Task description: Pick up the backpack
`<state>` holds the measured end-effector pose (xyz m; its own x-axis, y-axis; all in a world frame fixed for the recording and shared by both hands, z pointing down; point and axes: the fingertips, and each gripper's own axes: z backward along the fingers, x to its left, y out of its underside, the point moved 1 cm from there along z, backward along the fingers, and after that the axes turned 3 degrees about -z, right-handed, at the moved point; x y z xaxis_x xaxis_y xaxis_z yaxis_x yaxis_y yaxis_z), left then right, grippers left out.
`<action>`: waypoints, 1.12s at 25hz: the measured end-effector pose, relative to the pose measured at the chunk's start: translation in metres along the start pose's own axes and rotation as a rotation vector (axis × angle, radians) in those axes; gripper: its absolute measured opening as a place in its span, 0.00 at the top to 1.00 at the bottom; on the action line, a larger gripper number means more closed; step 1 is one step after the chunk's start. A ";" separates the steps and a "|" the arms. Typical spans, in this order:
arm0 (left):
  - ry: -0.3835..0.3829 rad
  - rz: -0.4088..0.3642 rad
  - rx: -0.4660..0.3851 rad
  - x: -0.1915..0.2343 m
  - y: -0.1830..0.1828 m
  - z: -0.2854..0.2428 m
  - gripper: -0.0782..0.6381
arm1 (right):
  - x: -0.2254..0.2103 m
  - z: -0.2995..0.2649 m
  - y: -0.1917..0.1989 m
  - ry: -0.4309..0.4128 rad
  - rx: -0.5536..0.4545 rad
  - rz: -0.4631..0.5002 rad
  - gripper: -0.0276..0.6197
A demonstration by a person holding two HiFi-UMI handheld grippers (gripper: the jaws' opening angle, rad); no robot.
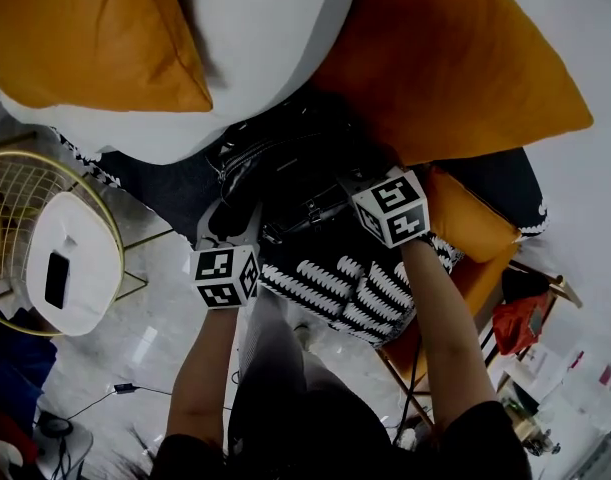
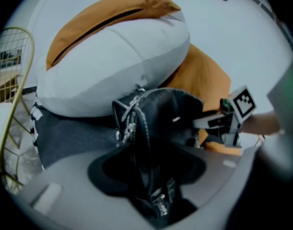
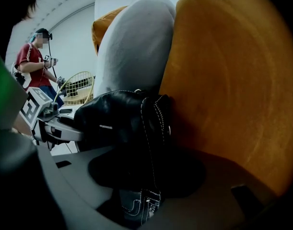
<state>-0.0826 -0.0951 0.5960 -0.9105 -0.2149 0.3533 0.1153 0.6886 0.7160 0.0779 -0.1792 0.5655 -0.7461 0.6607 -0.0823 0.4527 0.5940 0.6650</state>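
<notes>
My left gripper (image 2: 147, 178) had its fingers closed partway on the black backpack (image 2: 160, 116). A stitched strap with a metal chain ran straight down between them and filled the gap. My right gripper (image 3: 145, 178) was much the same, with its fingers at a middling width, clamped on a white-stitched edge of the backpack (image 3: 115, 119).

The backpack (image 1: 290, 163) sat on a dark seat (image 2: 74, 138). It was tucked under a white cushion (image 1: 255, 48) and against an orange cushion (image 1: 455, 58). My left gripper (image 1: 233, 218) was at one side of it and my right gripper (image 1: 353, 183) at the other.

Only the head view showed both my forearms, the black-and-white patterned throw (image 1: 345, 288) hanging off the seat's front, and a gold wire frame (image 1: 25, 173) off to the left. The left gripper view showed my right gripper (image 2: 204, 122) reaching in at the bag's far side. It also showed the white cushion (image 2: 112, 61) bulging just above the bag. The right gripper view alone showed a person (image 3: 35, 63) in a red top standing in the background. My left gripper (image 3: 64, 128) was against the bag's other side there.
</notes>
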 end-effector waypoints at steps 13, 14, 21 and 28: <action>0.002 -0.083 0.053 -0.026 0.001 0.023 0.68 | 0.024 0.042 0.016 0.060 -0.025 -0.022 0.83; 0.005 -0.088 0.056 -0.030 0.001 0.027 0.69 | 0.026 0.048 0.018 0.059 -0.025 -0.020 0.84; 0.013 -0.134 0.057 -0.065 -0.010 0.054 0.80 | 0.041 0.091 0.034 0.072 -0.043 -0.083 0.90; 0.030 -0.224 0.043 -0.095 -0.024 0.095 0.82 | 0.067 0.148 0.046 0.070 -0.091 -0.131 0.91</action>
<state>-0.0364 -0.0260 0.4880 -0.8991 -0.3859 0.2067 -0.1060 0.6500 0.7525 0.1211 -0.0399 0.4802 -0.8295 0.5449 -0.1225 0.3056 0.6265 0.7170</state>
